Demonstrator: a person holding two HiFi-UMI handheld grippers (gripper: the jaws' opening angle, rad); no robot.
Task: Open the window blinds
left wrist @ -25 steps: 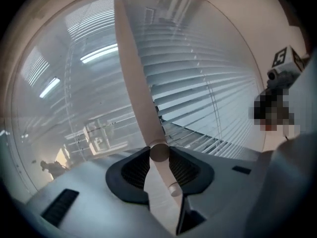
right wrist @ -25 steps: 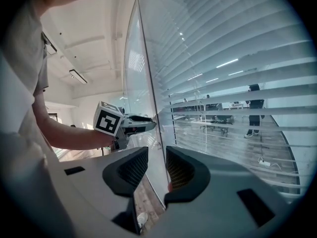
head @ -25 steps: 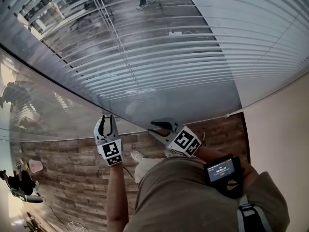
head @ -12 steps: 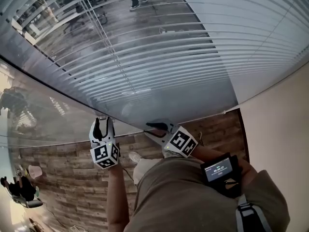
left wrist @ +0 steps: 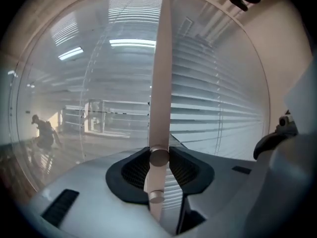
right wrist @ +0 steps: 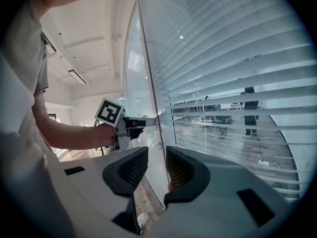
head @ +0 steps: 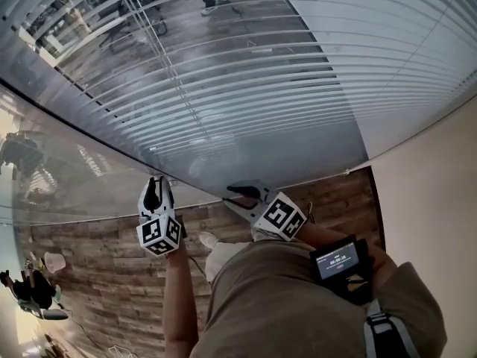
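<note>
In the head view, your left hand-held gripper (head: 157, 187) is raised at the near edge of the glass, its marker cube facing you. Your right hand-held gripper (head: 232, 197) is just to its right, pointing left toward it. The window blinds (head: 246, 88) fill the far half of the scene behind the glass. They are pale grey horizontal slats tilted partly apart, so the floor beyond shows between them. A wooden floor (head: 104, 274) lies below you and a plain wall (head: 432, 200) stands at the right.

In the left gripper view, a pale wand (left wrist: 161, 73) hangs straight down in front of the slats and passes between your jaws. The jaws have just been closing with the wand between them, and both dark pads now press against its sides. The slats run in level bands to the right of the wand.

In the right gripper view, your right jaws stand spread and grip nothing, and the edge of the glass runs up past the gap. The slats lie to the right, and through them you can see a person (right wrist: 249, 113) standing far off. Your left hand-held gripper shows at the left, up against the glass.
</note>
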